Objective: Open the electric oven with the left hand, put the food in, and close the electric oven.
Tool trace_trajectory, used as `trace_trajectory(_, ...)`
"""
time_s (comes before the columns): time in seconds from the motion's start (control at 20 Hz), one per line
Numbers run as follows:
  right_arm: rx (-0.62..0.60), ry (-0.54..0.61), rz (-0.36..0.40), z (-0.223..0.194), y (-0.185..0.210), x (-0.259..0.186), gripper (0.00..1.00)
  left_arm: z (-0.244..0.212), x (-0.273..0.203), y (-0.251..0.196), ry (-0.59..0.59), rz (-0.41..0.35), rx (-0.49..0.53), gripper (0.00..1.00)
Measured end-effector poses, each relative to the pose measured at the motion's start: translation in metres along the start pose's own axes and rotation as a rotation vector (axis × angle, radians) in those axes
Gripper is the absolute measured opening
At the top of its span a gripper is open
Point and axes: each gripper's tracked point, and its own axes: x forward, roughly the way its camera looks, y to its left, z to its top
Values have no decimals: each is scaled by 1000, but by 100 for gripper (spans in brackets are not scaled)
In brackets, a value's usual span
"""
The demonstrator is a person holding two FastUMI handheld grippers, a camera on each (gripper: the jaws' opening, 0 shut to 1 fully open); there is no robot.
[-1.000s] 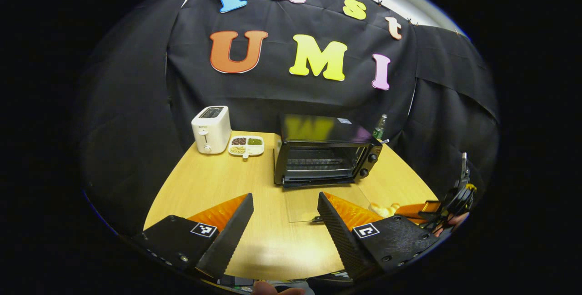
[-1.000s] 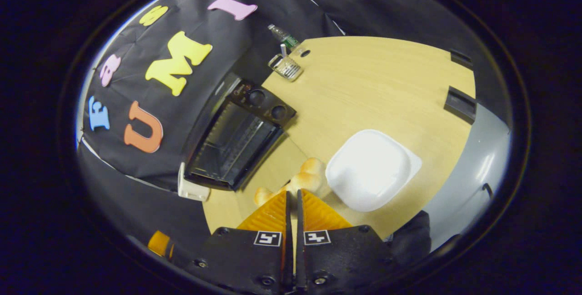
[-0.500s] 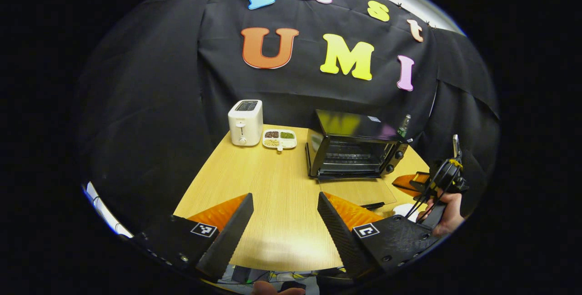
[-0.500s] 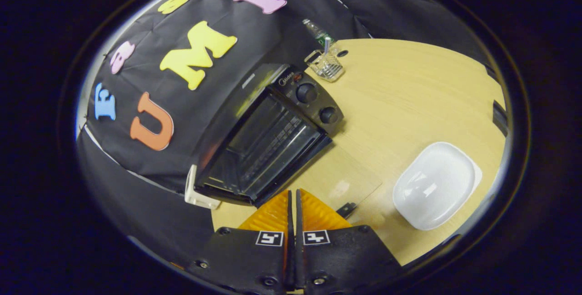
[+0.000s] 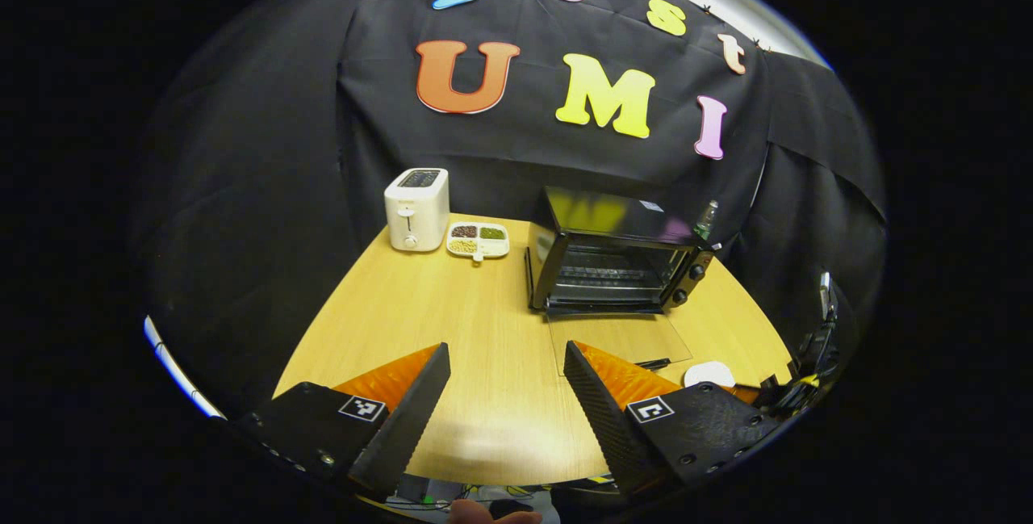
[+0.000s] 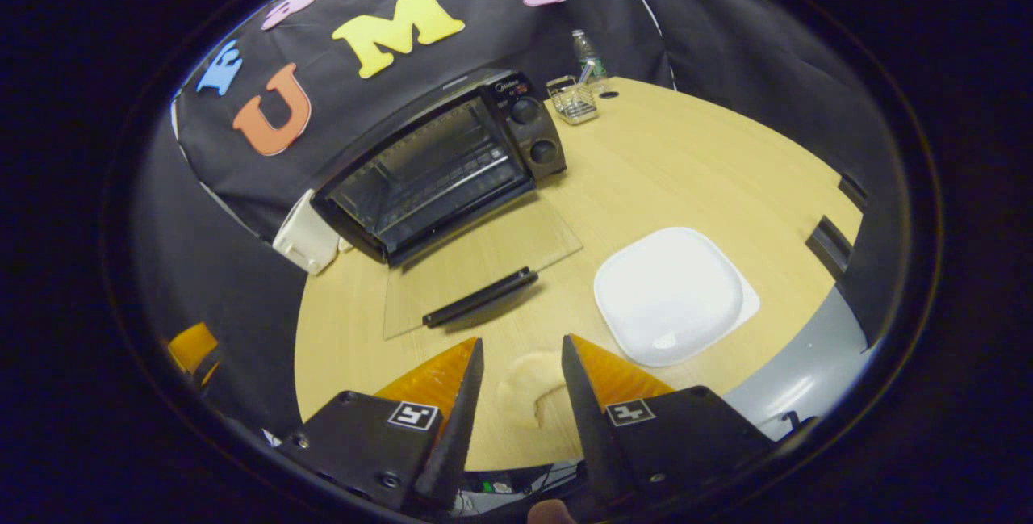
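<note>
So the electric oven (image 6: 440,165) is already open, its glass door (image 6: 476,262) lying flat on the table (image 6: 686,161) in front of it. The food (image 6: 529,385), a pale bread piece, is not inside yet; it sits between the parted fingers of the right gripper (image 6: 520,383), well before the oven door. The left gripper (image 5: 504,395) hangs open and empty, far back from the oven. Loading and closing remain.

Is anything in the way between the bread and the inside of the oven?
Nothing visible blocks it. The bread sits between the right gripper's open fingers. The oven is open, with its glass door lying flat on the table in between.
</note>
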Motion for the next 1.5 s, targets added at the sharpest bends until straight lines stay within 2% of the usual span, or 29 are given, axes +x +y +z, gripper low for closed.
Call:
trace_trajectory(0.05, 14, 21, 4, -10, 2, 4, 65, -1, 0, -3, 2, -9, 4, 93)
trace_trajectory(0.25, 41, 74, -29, -33, 4, 21, 73, -4, -7, -4, -1, -11, 33, 93)
trace_trajectory(0.35, 53, 89, -67, -41, 2, 30, 75, -8, -12, 5, 5, 5, 41, 93)
trace_trajectory(0.8, 51, 163, -135, -65, 4, 62, 77, -5, -29, 33, -2, 76, 33, 93)
trace_trajectory(0.95, 26, 170, -133, -66, 1, 64, 57, -5, -32, 37, -6, 85, 24, 93)
trace_trajectory(1.0, 32, 169, -124, -62, 1, 63, 56, -5, -31, 39, -5, 87, 18, 93)
trace_trajectory(1.1, 24, 159, -119, -56, 0, 59, 40, -6, -31, 42, -3, 91, 7, 93)
trace_trajectory(1.25, 17, 92, -105, -29, 6, 42, 31, -5, -27, 40, -2, 85, 6, 93)
trace_trajectory(1.5, 29, -45, -39, 37, 40, 30, 31, -1, -21, 33, -4, 75, 6, 93)
